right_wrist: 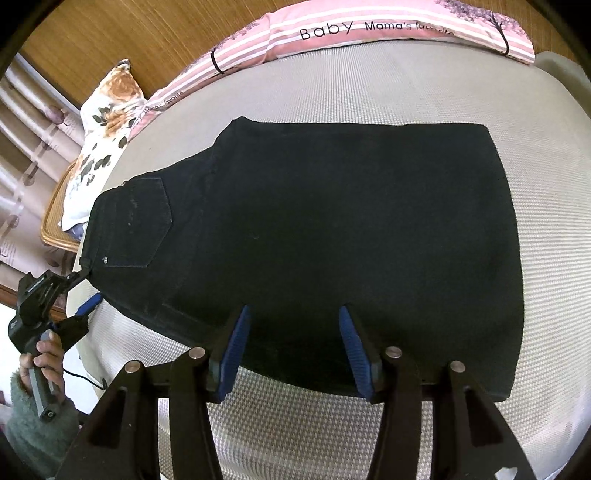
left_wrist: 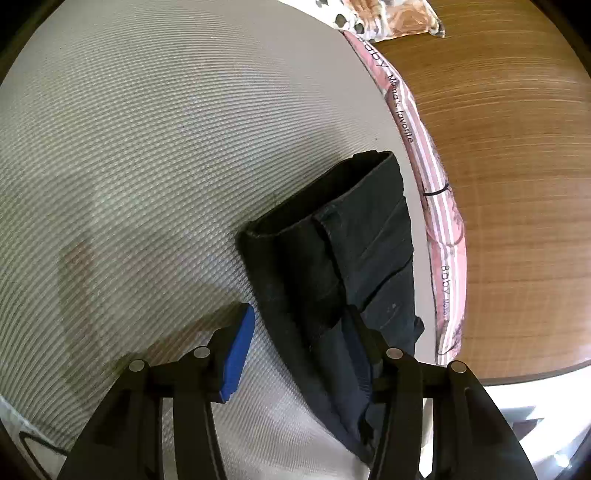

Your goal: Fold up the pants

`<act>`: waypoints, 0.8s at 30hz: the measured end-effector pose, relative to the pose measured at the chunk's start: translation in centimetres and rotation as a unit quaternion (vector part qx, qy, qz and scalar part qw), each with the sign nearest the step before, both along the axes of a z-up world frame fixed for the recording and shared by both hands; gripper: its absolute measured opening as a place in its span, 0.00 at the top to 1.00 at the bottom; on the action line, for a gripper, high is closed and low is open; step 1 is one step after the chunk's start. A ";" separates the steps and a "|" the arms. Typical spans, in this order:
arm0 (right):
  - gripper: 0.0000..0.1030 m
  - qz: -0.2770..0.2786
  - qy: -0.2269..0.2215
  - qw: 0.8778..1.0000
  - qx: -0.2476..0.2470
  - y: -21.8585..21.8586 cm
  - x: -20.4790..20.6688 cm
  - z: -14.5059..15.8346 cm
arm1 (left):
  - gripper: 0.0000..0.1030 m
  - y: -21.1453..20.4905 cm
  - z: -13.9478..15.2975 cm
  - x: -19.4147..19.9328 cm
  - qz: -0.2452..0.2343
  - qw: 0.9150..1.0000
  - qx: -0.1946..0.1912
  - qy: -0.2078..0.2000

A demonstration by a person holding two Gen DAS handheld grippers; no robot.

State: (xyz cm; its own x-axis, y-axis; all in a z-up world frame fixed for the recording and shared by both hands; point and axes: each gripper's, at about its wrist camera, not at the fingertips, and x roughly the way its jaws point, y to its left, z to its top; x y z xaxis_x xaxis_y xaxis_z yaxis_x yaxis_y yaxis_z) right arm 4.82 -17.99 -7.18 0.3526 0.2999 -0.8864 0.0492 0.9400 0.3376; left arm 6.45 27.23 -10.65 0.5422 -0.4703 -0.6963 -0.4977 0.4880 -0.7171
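Note:
Black pants (right_wrist: 314, 229) lie flat on a grey woven mat (right_wrist: 369, 424), folded in half, waistband and back pocket at the left. My right gripper (right_wrist: 293, 339) is open and empty over the pants' near edge. My left gripper (left_wrist: 299, 332) is open at the waistband end; its right finger rests on the pants (left_wrist: 332, 251), its left pad (left_wrist: 238, 354) over the mat. The left gripper also shows in the right wrist view (right_wrist: 79, 295), beside the waistband corner.
A pink striped pillow (right_wrist: 369, 33) lies along the mat's far edge. A floral cushion (right_wrist: 103, 122) sits at the far left, on a wicker piece. Wooden floor (left_wrist: 517, 184) borders the mat. A cable trails at the left edge.

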 end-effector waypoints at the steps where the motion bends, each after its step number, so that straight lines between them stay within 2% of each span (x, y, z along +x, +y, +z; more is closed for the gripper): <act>1: 0.53 0.000 0.000 1.000 0.000 0.0 0.0 0.0 | 0.51 0.0 -0.2 0.1 -0.002 1.000 0.001 -0.004; 5: 0.53 -0.001 0.001 1.000 -0.001 0.1 0.0 -0.1 | 0.48 -0.2 -0.5 0.3 -0.001 1.000 -0.004 -0.020; 10: 0.53 -0.005 0.002 1.000 0.001 0.1 0.0 -0.4 | 0.37 -0.5 -0.6 0.5 0.002 0.999 -0.012 -0.049; 15: 0.49 -0.005 0.002 1.000 -0.001 0.4 0.0 -0.5 | 0.35 -0.2 -0.8 0.9 0.006 0.997 -0.029 -0.065; 17: 0.49 -0.004 0.001 1.000 -0.002 0.4 0.1 -0.5 | 0.37 -0.3 -0.8 1.0 0.001 0.997 -0.023 -0.071; 19: 0.48 -0.004 0.000 1.000 -0.004 0.6 0.1 -0.5 | 0.53 -0.6 -0.8 1.0 -0.002 0.997 -0.009 -0.072; 20: 0.48 -0.005 0.000 1.000 -0.004 0.6 0.1 -0.5 | 0.56 -0.8 -0.8 1.0 -0.008 0.997 -0.004 -0.079; 22: 0.47 -0.006 0.001 1.000 -0.004 0.7 0.0 -0.5 | 0.59 -0.9 -0.9 1.0 -0.014 0.996 0.007 -0.084; 24: 0.47 -0.006 0.000 1.000 -0.005 0.8 0.0 -0.5 | 0.59 -0.7 -1.2 1.1 -0.010 0.996 -0.004 -0.091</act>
